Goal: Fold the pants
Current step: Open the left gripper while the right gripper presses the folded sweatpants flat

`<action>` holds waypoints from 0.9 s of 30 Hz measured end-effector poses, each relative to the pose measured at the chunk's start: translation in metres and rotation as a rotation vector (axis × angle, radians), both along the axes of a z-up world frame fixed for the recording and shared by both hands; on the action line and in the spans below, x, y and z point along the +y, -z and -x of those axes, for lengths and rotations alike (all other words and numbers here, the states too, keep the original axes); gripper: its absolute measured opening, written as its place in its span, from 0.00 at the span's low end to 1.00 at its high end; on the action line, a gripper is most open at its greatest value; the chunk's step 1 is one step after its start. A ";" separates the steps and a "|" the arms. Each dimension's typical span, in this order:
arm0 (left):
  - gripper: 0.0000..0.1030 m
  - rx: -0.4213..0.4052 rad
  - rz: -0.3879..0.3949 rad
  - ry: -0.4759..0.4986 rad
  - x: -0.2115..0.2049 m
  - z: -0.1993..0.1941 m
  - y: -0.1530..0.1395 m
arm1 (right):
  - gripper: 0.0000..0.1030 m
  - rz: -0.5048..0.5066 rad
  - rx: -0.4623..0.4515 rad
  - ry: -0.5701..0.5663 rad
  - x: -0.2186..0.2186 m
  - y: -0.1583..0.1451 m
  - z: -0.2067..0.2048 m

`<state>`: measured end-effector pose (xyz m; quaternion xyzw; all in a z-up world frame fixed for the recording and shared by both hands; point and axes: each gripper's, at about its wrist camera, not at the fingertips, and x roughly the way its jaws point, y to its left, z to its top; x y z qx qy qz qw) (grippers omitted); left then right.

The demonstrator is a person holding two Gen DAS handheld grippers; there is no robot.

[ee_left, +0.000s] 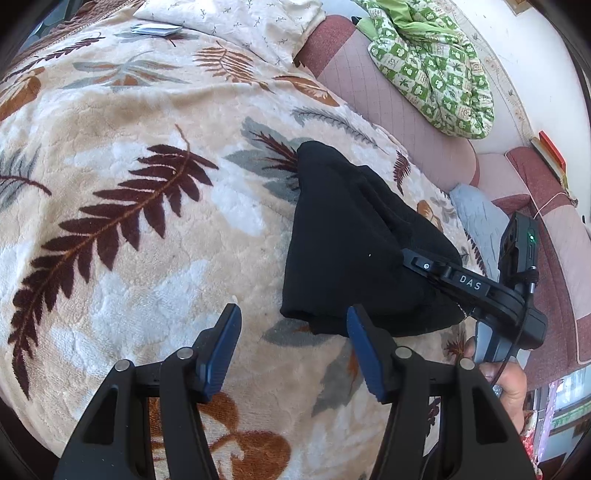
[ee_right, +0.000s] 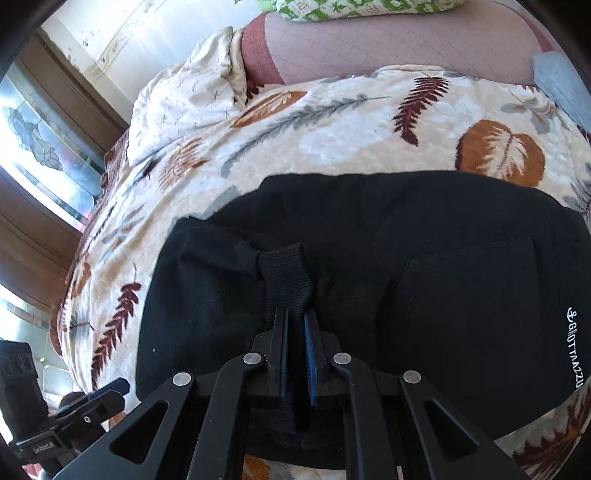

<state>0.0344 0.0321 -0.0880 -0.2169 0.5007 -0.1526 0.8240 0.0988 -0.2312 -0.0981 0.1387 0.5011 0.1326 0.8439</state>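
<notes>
The black pants (ee_left: pixel 347 236) lie partly folded on a cream leaf-print blanket (ee_left: pixel 147 221). My left gripper (ee_left: pixel 291 321) is open and empty, just in front of the pants' near edge, above the blanket. My right gripper (ee_right: pixel 294 314) is shut on a ribbed black cuff (ee_right: pixel 286 273) of the pants (ee_right: pixel 443 280), with the rest of the fabric spread beneath it. A back pocket and white lettering (ee_right: pixel 574 350) show at the right. The right gripper (ee_left: pixel 417 264) also shows in the left wrist view, reaching onto the pants from the right.
A cream pillow (ee_left: pixel 251 26) and a green patterned quilt (ee_left: pixel 436 62) lie at the far side on a pink mattress cover (ee_left: pixel 388 107). A grey cloth (ee_left: pixel 480 218) sits beside the blanket. A window (ee_right: pixel 44 147) is at the left of the right wrist view.
</notes>
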 end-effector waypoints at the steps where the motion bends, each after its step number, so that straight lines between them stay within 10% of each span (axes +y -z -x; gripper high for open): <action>1: 0.57 0.002 -0.002 0.000 0.000 0.000 0.000 | 0.10 0.012 0.002 0.002 0.001 0.000 0.000; 13: 0.57 -0.017 -0.011 0.016 -0.002 -0.004 0.003 | 0.14 -0.020 -0.143 0.087 -0.011 -0.053 0.010; 22: 0.57 -0.010 0.000 0.021 0.003 -0.004 0.011 | 0.15 0.017 0.025 -0.042 0.040 0.000 -0.011; 27: 0.57 -0.028 -0.006 0.038 0.003 -0.004 0.011 | 0.18 -0.039 -0.018 -0.003 0.028 -0.018 -0.008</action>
